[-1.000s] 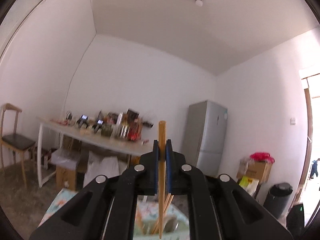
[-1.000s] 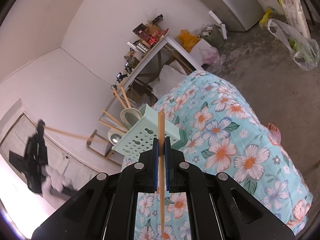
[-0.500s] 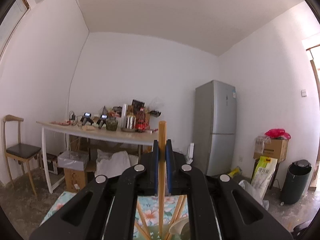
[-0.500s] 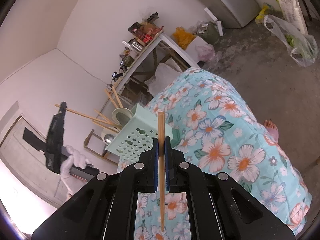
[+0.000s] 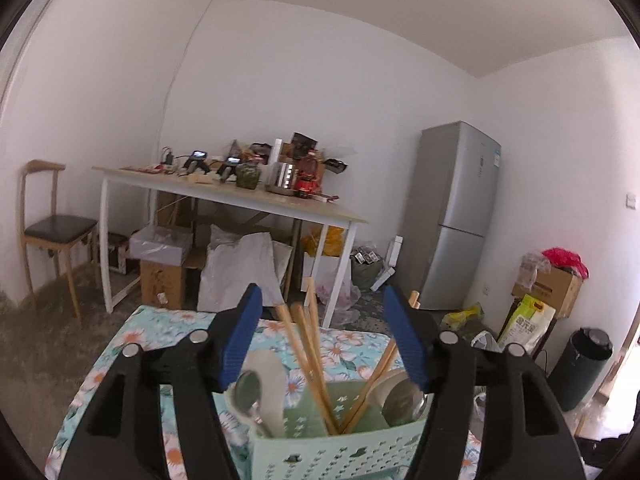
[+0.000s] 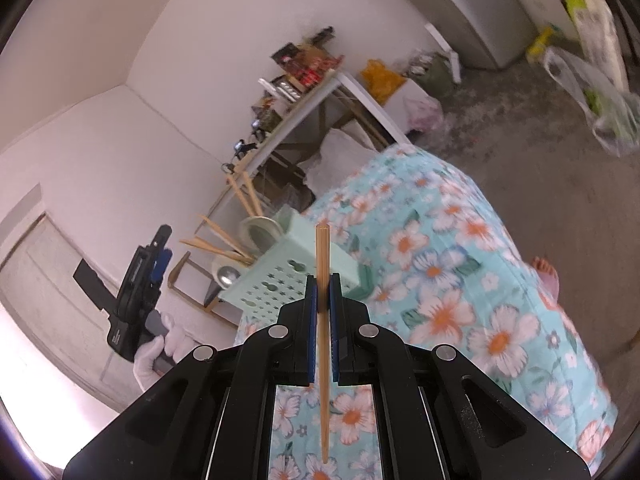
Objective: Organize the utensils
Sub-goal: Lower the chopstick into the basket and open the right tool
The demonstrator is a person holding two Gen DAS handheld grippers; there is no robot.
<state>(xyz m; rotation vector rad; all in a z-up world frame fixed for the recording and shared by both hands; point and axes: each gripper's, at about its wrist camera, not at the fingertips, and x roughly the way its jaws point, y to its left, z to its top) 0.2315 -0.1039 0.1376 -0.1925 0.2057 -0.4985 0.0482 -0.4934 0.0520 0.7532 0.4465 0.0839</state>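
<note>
left wrist view: the left gripper (image 5: 324, 344), its jaws just sprung apart and holding nothing, is hovering over the green basket (image 5: 336, 446) where chopsticks (image 5: 308, 360) are leaning. no legible writing.

right wrist view: the right gripper (image 6: 323, 304) is clenching 1 chopstick (image 6: 323, 320); it should lower it upright into the basket near the floral table's (image 6: 460, 280) far corner.

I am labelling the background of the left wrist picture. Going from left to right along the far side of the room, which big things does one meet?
Wooden chair → white-legged table with clutter on it → grey refrigerator → cardboard box with red cloth on top → dark bin.
</note>
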